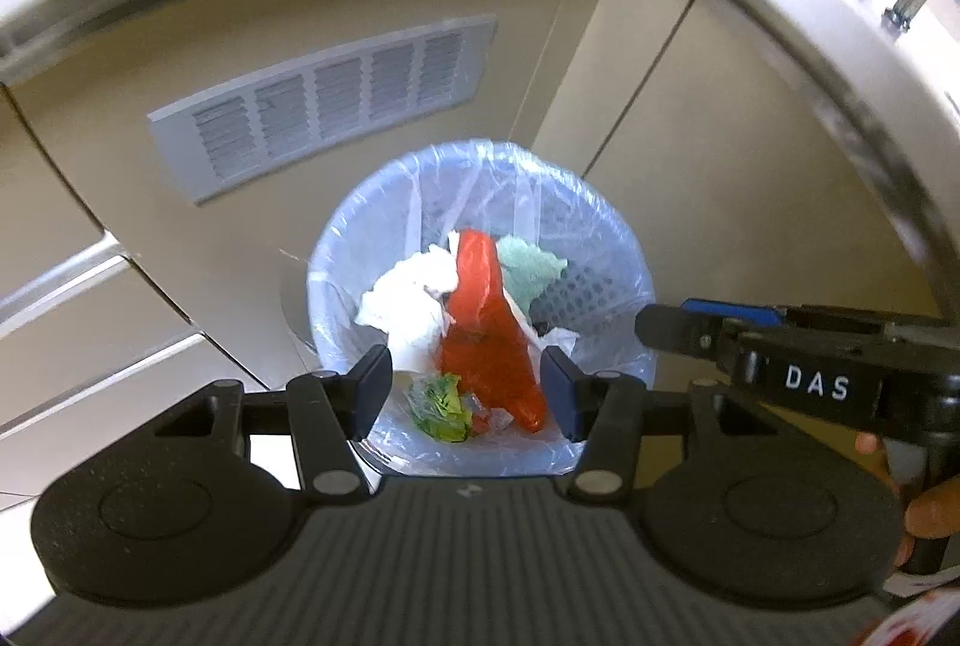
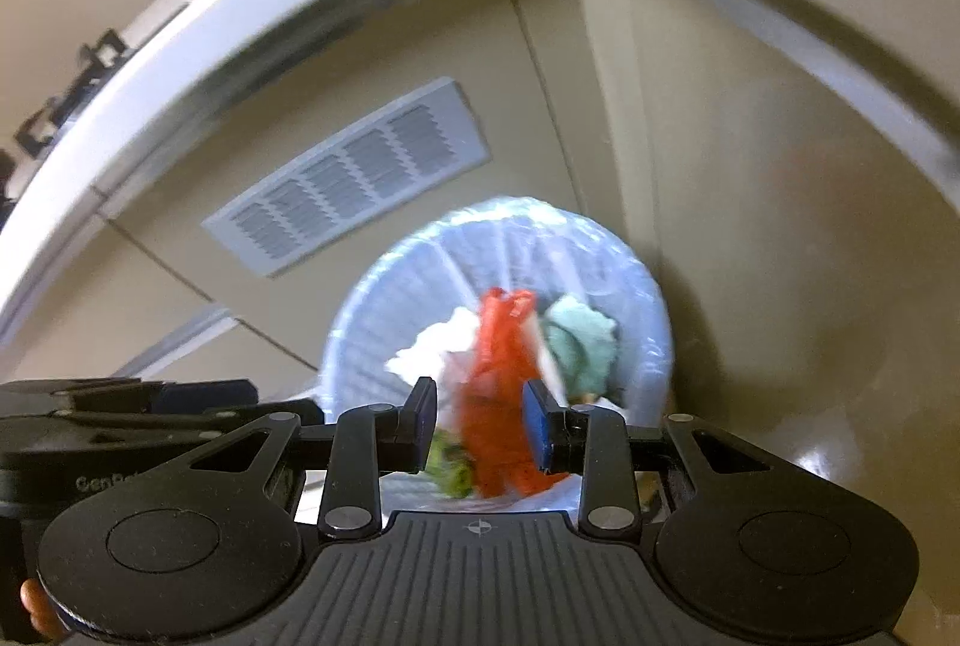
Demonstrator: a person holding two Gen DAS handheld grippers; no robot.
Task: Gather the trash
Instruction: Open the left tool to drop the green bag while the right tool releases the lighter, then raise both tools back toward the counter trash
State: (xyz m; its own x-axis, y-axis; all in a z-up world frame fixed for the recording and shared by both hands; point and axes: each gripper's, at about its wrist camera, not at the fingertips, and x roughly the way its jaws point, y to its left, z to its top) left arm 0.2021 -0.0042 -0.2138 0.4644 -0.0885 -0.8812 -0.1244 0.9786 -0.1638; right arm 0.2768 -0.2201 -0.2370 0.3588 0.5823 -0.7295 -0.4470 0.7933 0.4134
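Above the round blue bin lined with clear plastic [image 1: 624, 262], we see both tongs, left [image 1: 474, 385] and right [image 2: 480, 427], open and empty; the right one reads "DAS".

Red wrapper [image 1: 489, 328], white tissue [image 1: 408, 298], pale-green cloth [image 1: 528, 268] — pale-blue lined bin [image 1: 336, 238], grey slatted vent [image 1: 324, 105].

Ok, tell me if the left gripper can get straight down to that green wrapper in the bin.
Probably yes: the left gripper is open above the bin, and the green wrapper lies uncovered on top.
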